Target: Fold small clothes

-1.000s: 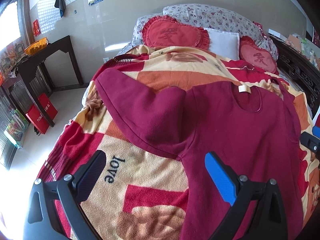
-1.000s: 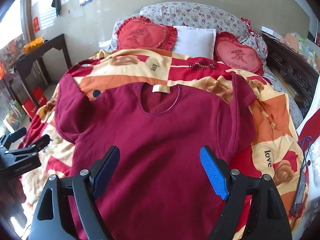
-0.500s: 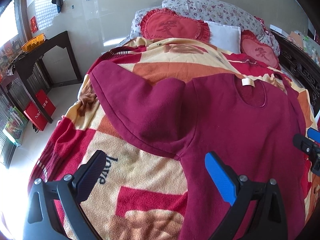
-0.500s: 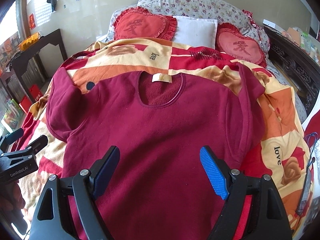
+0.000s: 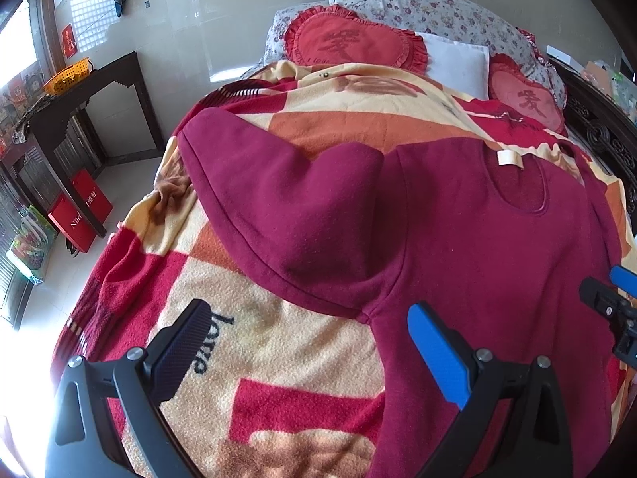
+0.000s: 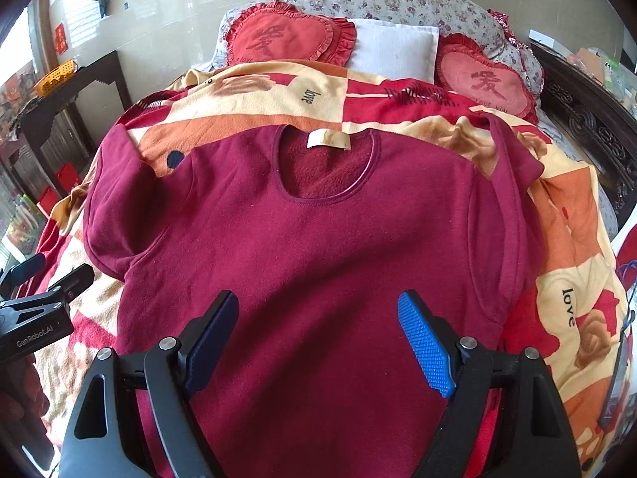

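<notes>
Lying flat on the blanket [image 6: 573, 263], the maroon top [image 6: 318, 247] spreads neck-up; left gripper [image 5: 306, 342] and right gripper [image 6: 318, 330] hover with fingers apart, empty.

Bed [image 6: 589, 147] with patterned blanket [image 6: 254, 91], maroon sweater [image 6: 318, 247], 2 heart cushions [image 6: 278, 40].
</notes>
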